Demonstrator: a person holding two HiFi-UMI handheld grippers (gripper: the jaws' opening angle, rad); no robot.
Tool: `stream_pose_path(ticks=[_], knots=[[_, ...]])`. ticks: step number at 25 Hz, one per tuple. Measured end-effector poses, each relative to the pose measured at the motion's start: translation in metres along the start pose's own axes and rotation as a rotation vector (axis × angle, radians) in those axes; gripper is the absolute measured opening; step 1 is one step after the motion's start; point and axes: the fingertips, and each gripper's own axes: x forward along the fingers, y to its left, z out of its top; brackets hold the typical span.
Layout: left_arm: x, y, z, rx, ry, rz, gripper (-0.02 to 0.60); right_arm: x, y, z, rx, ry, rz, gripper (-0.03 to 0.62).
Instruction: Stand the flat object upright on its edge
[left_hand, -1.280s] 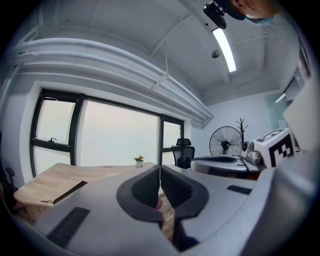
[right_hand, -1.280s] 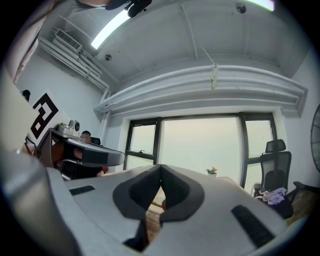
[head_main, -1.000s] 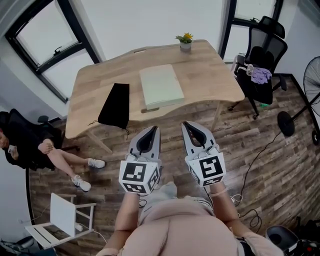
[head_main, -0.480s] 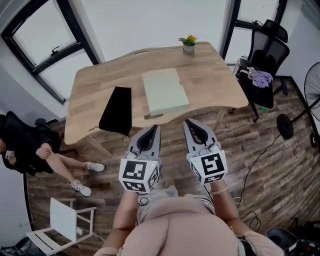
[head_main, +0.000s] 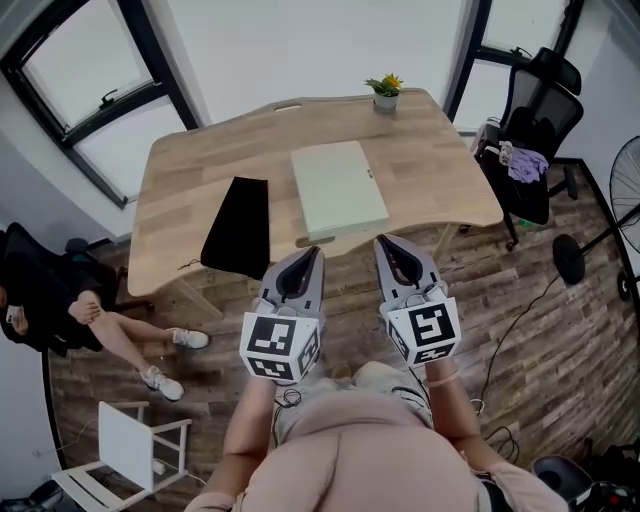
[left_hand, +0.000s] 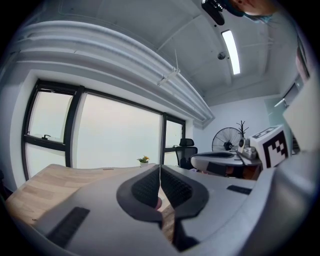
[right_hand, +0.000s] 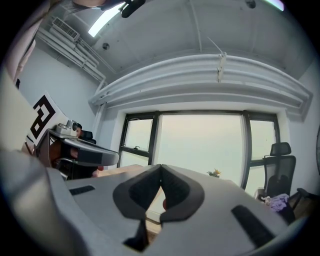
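Note:
A pale green flat book-like object (head_main: 338, 189) lies flat near the middle of the wooden table (head_main: 200, 170). Beside it on the left lies a black pouch (head_main: 238, 226). My left gripper (head_main: 310, 252) and right gripper (head_main: 386, 243) are held side by side in front of the table's near edge, both shut with nothing between the jaws. In the left gripper view the left gripper (left_hand: 159, 169) shows closed pads over the tabletop (left_hand: 50, 180). The right gripper (right_hand: 160, 169) is likewise closed in the right gripper view.
A small potted plant (head_main: 385, 92) stands at the table's far edge. A black office chair (head_main: 525, 130) with cloth on it stands to the right, a floor fan (head_main: 625, 170) beyond. A seated person (head_main: 70, 310) and a white stool (head_main: 125, 450) are on the left.
Both grippers and the view have moved toward the table; the table and green object now sit closer to the gripper tips. Both grippers stay shut.

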Motion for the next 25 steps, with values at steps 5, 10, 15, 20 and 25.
stream_pose_path(ticks=[5, 10, 15, 20, 25], knots=[[0.011, 0.012, -0.003, -0.018, 0.005, -0.005, 0.012, 0.014, -0.004, -0.004, -0.011, 0.014, -0.013, 0.000], [0.025, 0.025, -0.004, -0.029, 0.010, -0.004, 0.012, 0.031, -0.012, -0.007, -0.015, 0.016, -0.025, 0.000], [0.044, 0.033, -0.004, -0.031, 0.011, -0.005, 0.012, 0.046, -0.027, -0.014, -0.018, 0.023, -0.038, 0.000], [0.065, 0.043, -0.008, -0.033, 0.023, 0.000, 0.012, 0.062, -0.040, -0.021, -0.009, 0.024, -0.043, 0.000], [0.091, 0.050, -0.009, -0.032, 0.033, -0.001, 0.012, 0.081, -0.060, -0.029, 0.004, 0.028, -0.049, 0.000]])
